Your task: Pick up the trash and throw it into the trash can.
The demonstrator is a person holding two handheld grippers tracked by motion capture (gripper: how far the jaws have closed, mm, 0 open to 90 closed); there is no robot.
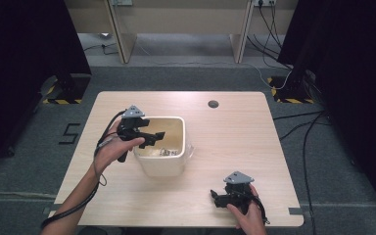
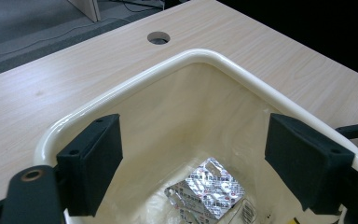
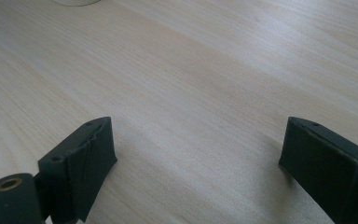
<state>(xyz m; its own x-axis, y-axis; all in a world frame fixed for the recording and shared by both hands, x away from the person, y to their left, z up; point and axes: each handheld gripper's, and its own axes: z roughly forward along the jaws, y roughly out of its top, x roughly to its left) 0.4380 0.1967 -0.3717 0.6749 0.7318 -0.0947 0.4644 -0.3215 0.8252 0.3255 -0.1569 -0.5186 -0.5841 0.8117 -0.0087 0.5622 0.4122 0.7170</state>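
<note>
Left gripper view: silver blister pack lies flat at bottom of cream bin, long axis diagonal; printing on foil too small to read. Left gripper over bin mouth, jaws spread, nothing between. Right gripper jaws wide apart, empty, low over wooden table.

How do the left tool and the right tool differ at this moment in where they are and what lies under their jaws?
The left tool hangs over the cream bin, while the right tool sits low near the table's front edge. Below the left tool's jaws lies a silver blister pack at the bin's bottom; below the right tool's jaws is bare wood. Both stand open, gripping nothing.
</note>
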